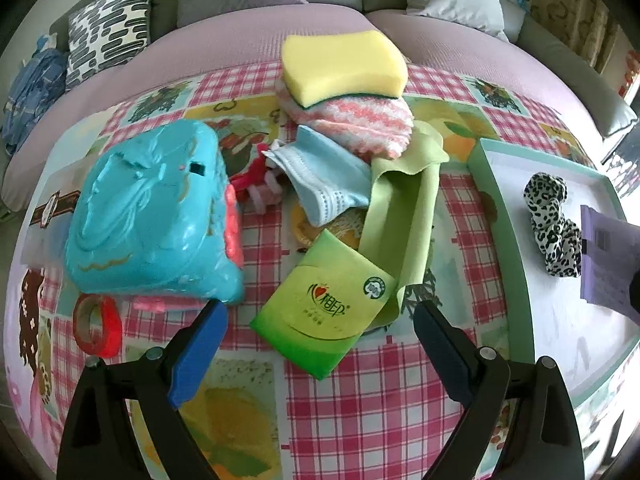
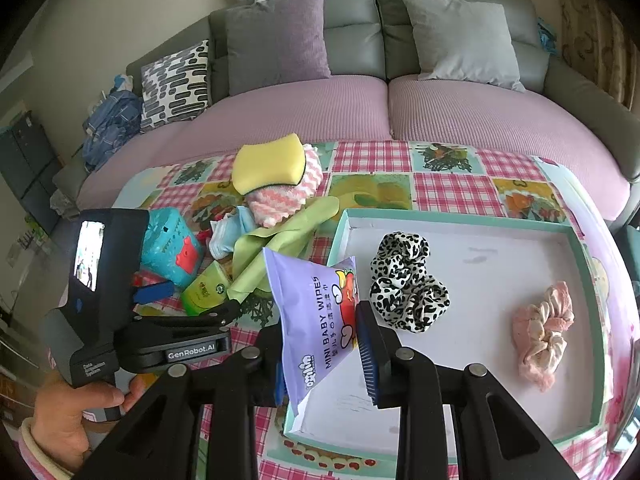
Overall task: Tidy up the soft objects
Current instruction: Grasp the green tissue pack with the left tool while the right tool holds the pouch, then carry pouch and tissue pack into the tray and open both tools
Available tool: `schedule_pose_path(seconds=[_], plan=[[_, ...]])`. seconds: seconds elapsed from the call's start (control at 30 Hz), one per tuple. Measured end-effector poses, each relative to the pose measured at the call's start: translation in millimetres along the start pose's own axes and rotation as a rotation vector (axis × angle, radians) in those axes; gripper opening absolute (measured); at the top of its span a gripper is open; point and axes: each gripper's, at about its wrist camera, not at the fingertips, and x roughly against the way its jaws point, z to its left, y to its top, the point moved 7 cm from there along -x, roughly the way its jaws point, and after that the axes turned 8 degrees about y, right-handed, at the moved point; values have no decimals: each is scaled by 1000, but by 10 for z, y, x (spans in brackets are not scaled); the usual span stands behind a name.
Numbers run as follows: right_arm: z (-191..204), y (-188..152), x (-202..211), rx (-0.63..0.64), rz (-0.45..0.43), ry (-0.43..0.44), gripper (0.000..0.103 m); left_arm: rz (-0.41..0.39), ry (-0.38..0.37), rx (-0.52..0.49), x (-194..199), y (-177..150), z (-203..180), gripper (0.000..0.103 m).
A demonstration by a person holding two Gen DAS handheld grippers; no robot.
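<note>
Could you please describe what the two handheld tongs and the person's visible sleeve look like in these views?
Both tongs, left tongs and right tongs, have black triangular cut-out arms, silver pivot bolts and ribbed blue pads. The left unit's black body carries a lit screen and a "GenRobot.AI" label. The hand wears a pink striped cuff.

Soft even daylight, sharp focus, fisheye-bent dark corners.

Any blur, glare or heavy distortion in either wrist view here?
Left wrist view: strong fisheye bending, dark corners, blue plastic pack slightly soft, green tissue pack sharp. Right wrist view: same curvature; baby wipes pack readable in the right tool; soft daylight, no harsh glare.
</note>
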Motion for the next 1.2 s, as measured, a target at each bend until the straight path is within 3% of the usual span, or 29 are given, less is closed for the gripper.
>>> schedule_pose_path(seconds=[0.07, 0.13, 0.43, 1.0, 1.1, 1.2], plan=[[-13, -2, 3, -2, 1, -1, 31, 3, -6, -13, -13, 0, -19, 92], [-31, -4, 6, -7, 1, -3, 31, 12, -11, -26, -29, -13, -31, 81], [-125, -15, 13, -29, 5, -12, 31, 41, 3, -82, -40, -89, -41, 52], [-215, -41, 23, -51, 11, -21, 31, 25, -68, -78, 171, -206, -64, 50], [-245, -50, 32, -56, 11, -22, 31, 14, -71, -53, 212, -203, -19, 49], [-269, -59, 29, -62, 15, -24, 31, 16, -122, -3, 227, -191, 1, 50]])
